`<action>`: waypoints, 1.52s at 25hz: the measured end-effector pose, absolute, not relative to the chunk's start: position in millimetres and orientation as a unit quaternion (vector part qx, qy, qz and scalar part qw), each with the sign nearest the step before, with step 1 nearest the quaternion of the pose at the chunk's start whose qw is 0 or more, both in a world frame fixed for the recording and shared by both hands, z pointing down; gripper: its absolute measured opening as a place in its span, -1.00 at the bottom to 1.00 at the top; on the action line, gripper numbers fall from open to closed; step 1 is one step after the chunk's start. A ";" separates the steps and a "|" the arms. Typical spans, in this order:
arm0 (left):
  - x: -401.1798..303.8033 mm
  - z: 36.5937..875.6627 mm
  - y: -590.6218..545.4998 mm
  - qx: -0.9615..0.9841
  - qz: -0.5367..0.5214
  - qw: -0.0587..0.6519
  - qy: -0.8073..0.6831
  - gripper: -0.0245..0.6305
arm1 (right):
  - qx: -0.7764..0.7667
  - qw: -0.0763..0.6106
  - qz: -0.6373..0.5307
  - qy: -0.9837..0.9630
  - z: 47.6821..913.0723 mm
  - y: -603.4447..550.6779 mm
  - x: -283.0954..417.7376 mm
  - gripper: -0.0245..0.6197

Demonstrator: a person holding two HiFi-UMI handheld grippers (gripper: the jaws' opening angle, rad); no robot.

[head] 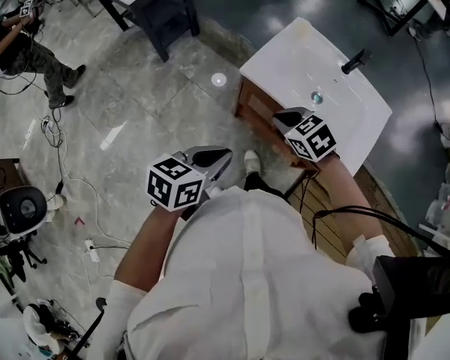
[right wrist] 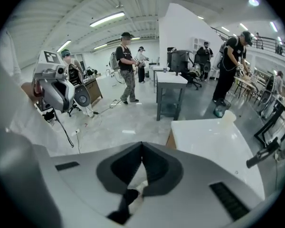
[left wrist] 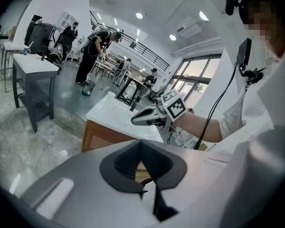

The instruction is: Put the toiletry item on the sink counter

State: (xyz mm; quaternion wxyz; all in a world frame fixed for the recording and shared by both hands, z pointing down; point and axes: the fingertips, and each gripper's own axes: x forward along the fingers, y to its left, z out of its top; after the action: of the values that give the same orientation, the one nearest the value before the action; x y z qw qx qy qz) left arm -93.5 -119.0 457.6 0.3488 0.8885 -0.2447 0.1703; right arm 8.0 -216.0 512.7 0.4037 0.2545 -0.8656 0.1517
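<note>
The white sink counter (head: 285, 66) stands in front of me, with a black faucet (head: 355, 61) and a drain (head: 316, 97); it also shows in the right gripper view (right wrist: 213, 141). A small pale object (right wrist: 226, 116) rests on its far corner; what it is I cannot tell. My right gripper (head: 285, 116) hovers at the counter's near edge, its jaws shut with nothing between them. My left gripper (head: 223, 156) hangs over the floor left of the counter, also shut and empty. The left gripper view shows the right gripper (left wrist: 147, 117) above the counter (left wrist: 109, 114).
A wooden cabinet (head: 255, 107) carries the counter. A dark table (head: 146, 2) stands further back, and a person (head: 22, 43) sits at the far left. Cables (head: 75, 193) and an office chair (head: 15, 208) lie on the marble floor. Several people (right wrist: 126, 65) stand in the room.
</note>
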 end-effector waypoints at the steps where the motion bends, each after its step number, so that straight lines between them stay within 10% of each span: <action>1: -95.7 457.7 -112.9 0.889 0.170 0.348 -0.242 -0.91 | 0.255 0.395 0.156 -0.869 510.6 -204.8 2.0 -0.91; 38: -119.8 466.2 -8.0 0.905 0.197 0.315 -0.208 -0.91 | 0.279 0.334 0.137 -0.890 478.4 -31.8 -63.9 -0.91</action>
State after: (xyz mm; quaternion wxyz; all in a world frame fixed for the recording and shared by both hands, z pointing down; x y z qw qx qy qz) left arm -119.8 -8.0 466.2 0.3146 0.9049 -0.2081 0.1973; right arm -63.9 -31.8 478.4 0.3344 0.2793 -0.8896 0.1372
